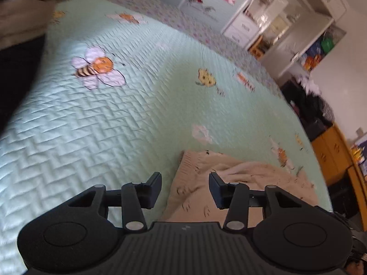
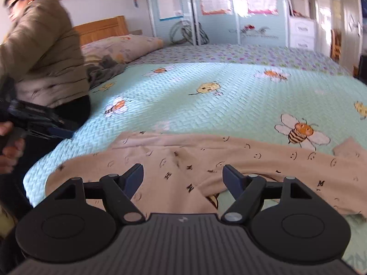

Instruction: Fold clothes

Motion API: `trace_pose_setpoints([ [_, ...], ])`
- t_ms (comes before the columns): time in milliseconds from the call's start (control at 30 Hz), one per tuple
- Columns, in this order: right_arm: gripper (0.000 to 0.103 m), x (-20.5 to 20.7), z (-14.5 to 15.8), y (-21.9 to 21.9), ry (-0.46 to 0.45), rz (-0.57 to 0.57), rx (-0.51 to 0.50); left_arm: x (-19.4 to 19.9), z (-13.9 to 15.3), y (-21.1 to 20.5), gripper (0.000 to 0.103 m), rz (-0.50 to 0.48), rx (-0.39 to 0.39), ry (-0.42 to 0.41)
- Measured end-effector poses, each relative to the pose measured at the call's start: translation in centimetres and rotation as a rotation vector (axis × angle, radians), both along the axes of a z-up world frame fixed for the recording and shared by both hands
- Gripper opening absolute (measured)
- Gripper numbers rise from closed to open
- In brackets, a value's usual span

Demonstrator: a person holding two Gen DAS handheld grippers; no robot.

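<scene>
— Where's the garment (image 2: 174,158)?
— Spread on the quilt (image 2: 206,105), near the bed's front edge, below both grippers.
— And behind it?
— A pillow (image 2: 119,48) at the back left, cupboards (image 2: 229,11) beyond the bed, a person (image 2: 43,52) standing at the left.

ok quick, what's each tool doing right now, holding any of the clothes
left tool: open, holding nothing, above the beige garment.
right tool: open, holding nothing, over the same garment.
</scene>
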State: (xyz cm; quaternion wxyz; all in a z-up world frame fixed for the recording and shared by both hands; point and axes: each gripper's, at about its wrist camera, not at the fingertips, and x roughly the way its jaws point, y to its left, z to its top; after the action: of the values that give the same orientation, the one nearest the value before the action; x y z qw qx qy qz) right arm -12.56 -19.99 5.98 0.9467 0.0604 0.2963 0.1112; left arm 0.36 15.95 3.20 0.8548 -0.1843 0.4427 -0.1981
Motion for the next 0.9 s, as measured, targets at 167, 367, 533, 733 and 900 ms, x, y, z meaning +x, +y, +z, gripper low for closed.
trace_pose_setpoints([
  [167,0.077,0.0,-1.1,-0.5,0.014,0.000,-0.047,4.5,-3.7,-1.0,0.048,-0.048,-0.046,0.070],
  [367,0.077,0.8,-2.5,-1.3,0.049,-0.015,-0.035,6.2,-5.4,-1.5,0.050,-0.059,-0.211,0.108],
  [533,0.077,1.4,-3.2,-1.3,0.065,-0.017,-0.022,7.0,-6.5,-1.8,0.017,-0.061,-0.289,0.133],
  [733,0.077,1.4,-3.4,-1.6,0.069,-0.026,-0.030,7.3,-6.8,-2.9,0.005,-0.079,-0.296,0.142],
  [900,0.077,1.1,-3.3,-2.0,0.059,-0.044,-0.023,6.9,-6.5,-3.4,0.004,-0.088,-0.314,0.135],
])
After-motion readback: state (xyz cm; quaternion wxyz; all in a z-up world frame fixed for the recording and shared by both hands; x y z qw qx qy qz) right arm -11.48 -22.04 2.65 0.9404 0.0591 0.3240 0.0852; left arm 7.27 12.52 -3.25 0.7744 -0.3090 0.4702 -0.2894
